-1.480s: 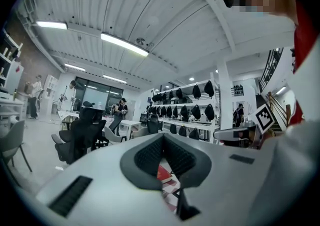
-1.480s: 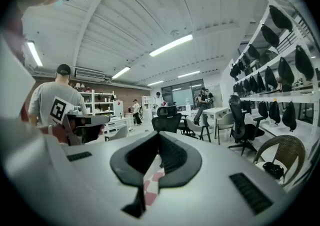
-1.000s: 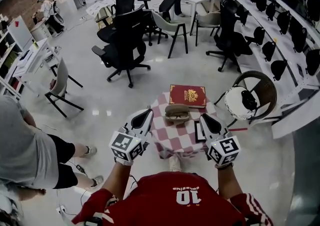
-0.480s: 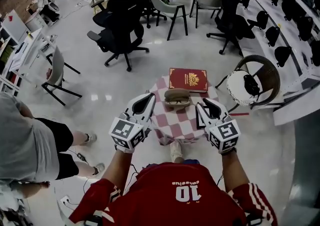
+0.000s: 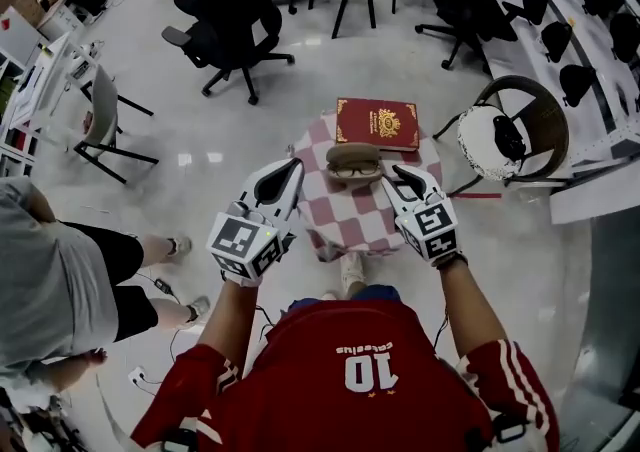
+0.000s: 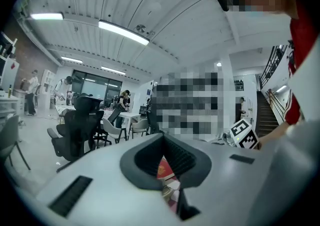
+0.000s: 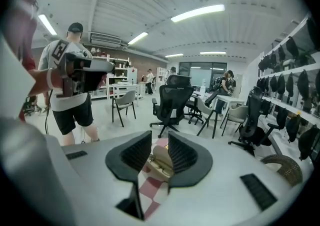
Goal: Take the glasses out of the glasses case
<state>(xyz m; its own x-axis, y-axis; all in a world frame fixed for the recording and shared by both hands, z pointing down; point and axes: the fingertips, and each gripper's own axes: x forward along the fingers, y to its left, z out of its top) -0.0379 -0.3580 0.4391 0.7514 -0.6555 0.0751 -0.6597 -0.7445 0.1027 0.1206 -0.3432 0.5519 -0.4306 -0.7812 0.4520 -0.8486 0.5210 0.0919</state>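
Red-and-white cloth: it covers the one small table (image 5: 350,232) directly in front of you.
Count: one glasses case (image 5: 352,154), one pair of glasses (image 5: 352,171), one red book (image 5: 377,124), and your two grippers.
Case position: near the middle of the table, just on your side of the book, which lies at the far edge.
Case axis: the long side runs left to right across your view. The beige lid stands up on the far side, so the opening faces you.
Glasses: inside the open case, lying along the same left-right line.
Left gripper (image 5: 296,164): it hovers over the table's left edge. The jaw tips meet and nothing is between them.
Right gripper (image 5: 396,171): it hovers over the right edge with its jaws apart and empty. The case shows through the gap but is clear of both pads.
Bystander: one person (image 5: 60,270) in a grey top and black shorts stands to your left.
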